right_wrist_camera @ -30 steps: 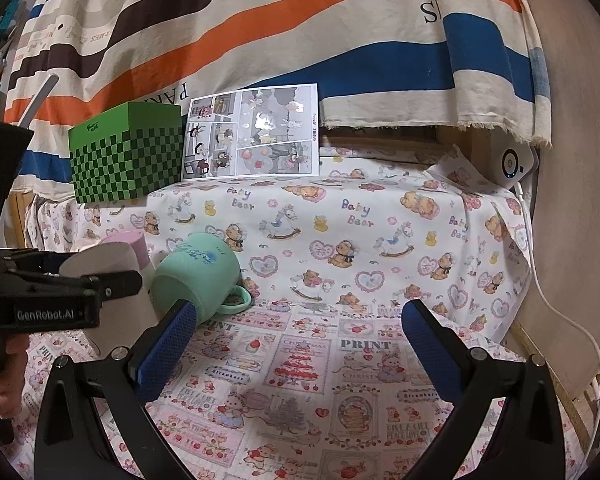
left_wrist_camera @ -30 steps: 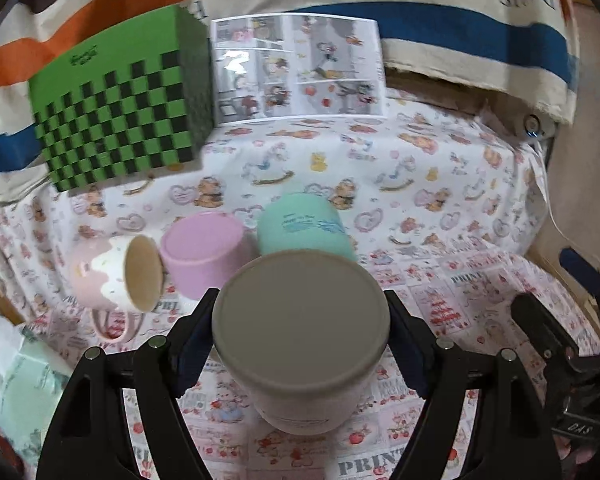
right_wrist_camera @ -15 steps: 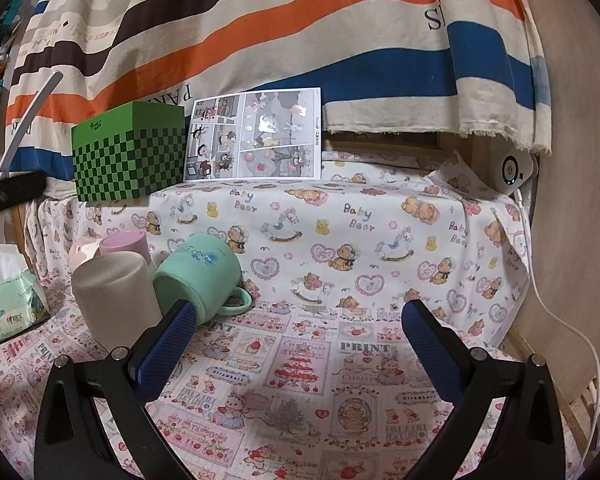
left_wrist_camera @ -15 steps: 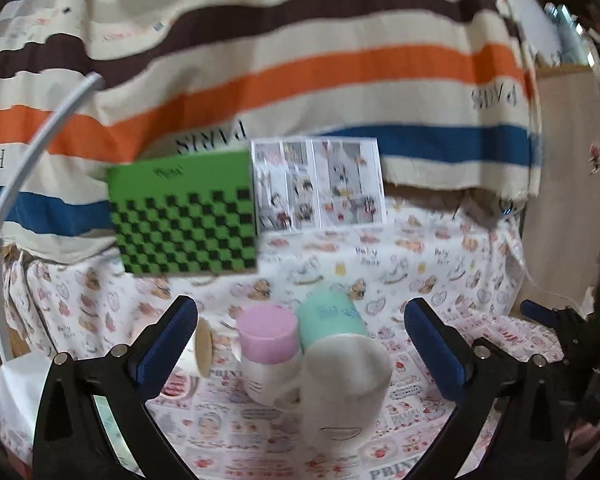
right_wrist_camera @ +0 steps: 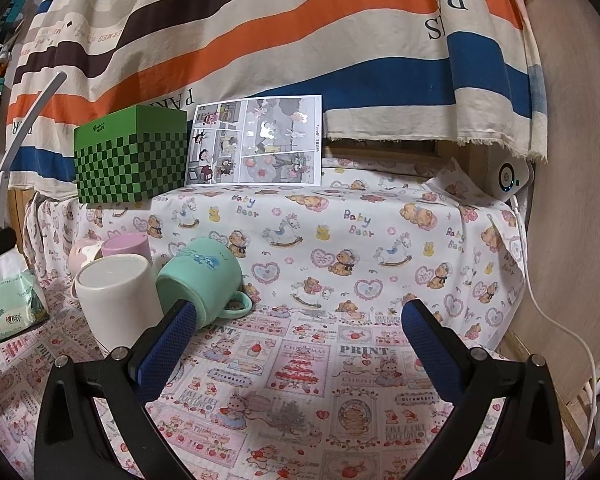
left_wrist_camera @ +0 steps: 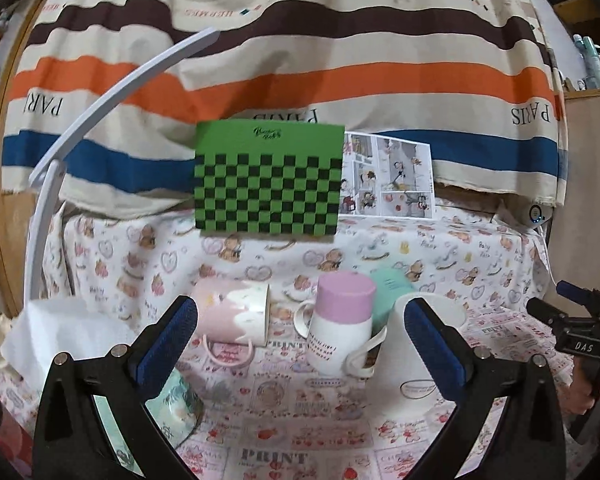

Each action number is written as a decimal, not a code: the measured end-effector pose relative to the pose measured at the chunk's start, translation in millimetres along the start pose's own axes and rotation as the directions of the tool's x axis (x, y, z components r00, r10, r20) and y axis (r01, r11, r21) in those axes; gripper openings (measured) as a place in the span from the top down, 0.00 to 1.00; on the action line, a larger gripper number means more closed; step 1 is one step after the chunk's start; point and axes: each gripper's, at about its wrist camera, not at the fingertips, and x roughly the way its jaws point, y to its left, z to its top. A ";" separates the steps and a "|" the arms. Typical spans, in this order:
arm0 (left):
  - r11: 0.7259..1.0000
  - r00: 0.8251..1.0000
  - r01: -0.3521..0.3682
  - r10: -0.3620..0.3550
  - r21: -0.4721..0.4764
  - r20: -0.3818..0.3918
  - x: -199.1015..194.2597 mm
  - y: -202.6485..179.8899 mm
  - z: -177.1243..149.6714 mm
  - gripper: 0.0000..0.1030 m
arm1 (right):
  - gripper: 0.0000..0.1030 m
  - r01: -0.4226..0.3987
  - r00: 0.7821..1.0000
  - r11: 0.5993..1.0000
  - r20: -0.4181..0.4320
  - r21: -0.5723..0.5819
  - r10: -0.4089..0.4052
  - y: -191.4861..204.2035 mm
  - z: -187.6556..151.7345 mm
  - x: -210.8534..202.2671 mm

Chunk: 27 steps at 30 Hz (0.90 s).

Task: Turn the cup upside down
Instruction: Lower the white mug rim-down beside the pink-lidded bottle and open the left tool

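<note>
Blue-padded fingers (left_wrist_camera: 168, 344) of both grippers spread wide, empty; white cup (right_wrist_camera: 116, 292) stands inverted.

- A surface covered by a printed cloth (right_wrist_camera: 300, 380) with bears, hearts and "PRINT" panels.
- A white cup (right_wrist_camera: 118, 292) stands upside down on it.
- A mint mug (right_wrist_camera: 204, 276) lies on its side, touching the white cup.
- A pink-bottomed mug (left_wrist_camera: 338, 328) stands inverted; a pink-and-white mug (left_wrist_camera: 236, 316) lies sideways.
- A tissue pack (right_wrist_camera: 10, 308) sits at the left.
- A green checkered box (right_wrist_camera: 130, 160) and a comic sheet (right_wrist_camera: 256, 142) stand at the back.
</note>
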 end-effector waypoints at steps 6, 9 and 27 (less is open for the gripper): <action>0.999 0.999 -0.038 0.038 0.003 -0.008 4.1 3.1 -11.2 0.00 | 0.00 -0.001 1.000 1.000 0.000 0.000 0.001 0.2 0.0 0.1; 0.999 0.999 -0.049 0.049 0.010 -0.015 6.4 2.9 -15.9 0.00 | 0.00 -0.001 1.000 1.000 0.000 0.000 0.001 0.4 -0.1 0.1; 0.998 0.996 -0.039 0.043 0.052 -0.072 18.6 -2.9 -18.9 0.00 | 0.00 -0.002 1.000 1.000 -0.004 -0.001 0.002 0.1 0.1 0.8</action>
